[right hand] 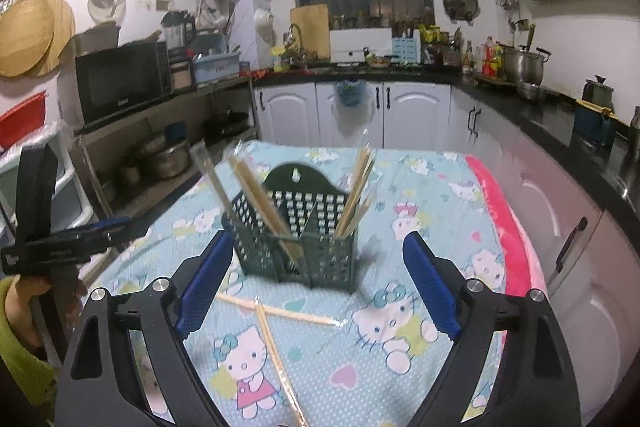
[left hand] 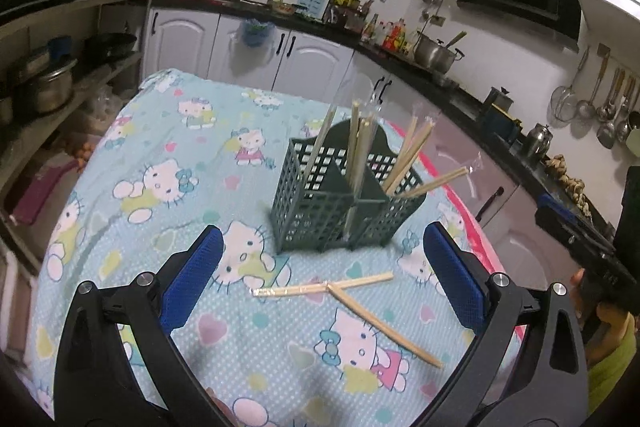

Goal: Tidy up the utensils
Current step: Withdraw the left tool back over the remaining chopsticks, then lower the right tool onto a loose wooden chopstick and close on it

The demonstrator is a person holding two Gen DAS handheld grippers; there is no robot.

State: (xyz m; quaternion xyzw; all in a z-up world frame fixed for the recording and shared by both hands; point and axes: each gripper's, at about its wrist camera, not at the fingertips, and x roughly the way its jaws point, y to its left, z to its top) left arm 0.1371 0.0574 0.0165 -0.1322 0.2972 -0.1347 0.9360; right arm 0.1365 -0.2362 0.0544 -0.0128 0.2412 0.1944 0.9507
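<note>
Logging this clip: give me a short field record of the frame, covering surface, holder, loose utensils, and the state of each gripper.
surface: table with cartoon-cat cloth
holder: green slotted utensil basket, upright, two compartments
in holder: wrapped chopsticks leaning in both compartments
loose utensils: two wrapped chopstick pairs crossed on the cloth in front of the basket
left gripper: open, empty, above the crossed pairs
right gripper: open, empty, facing the basket
task status: two pairs not yet in the basket
</note>
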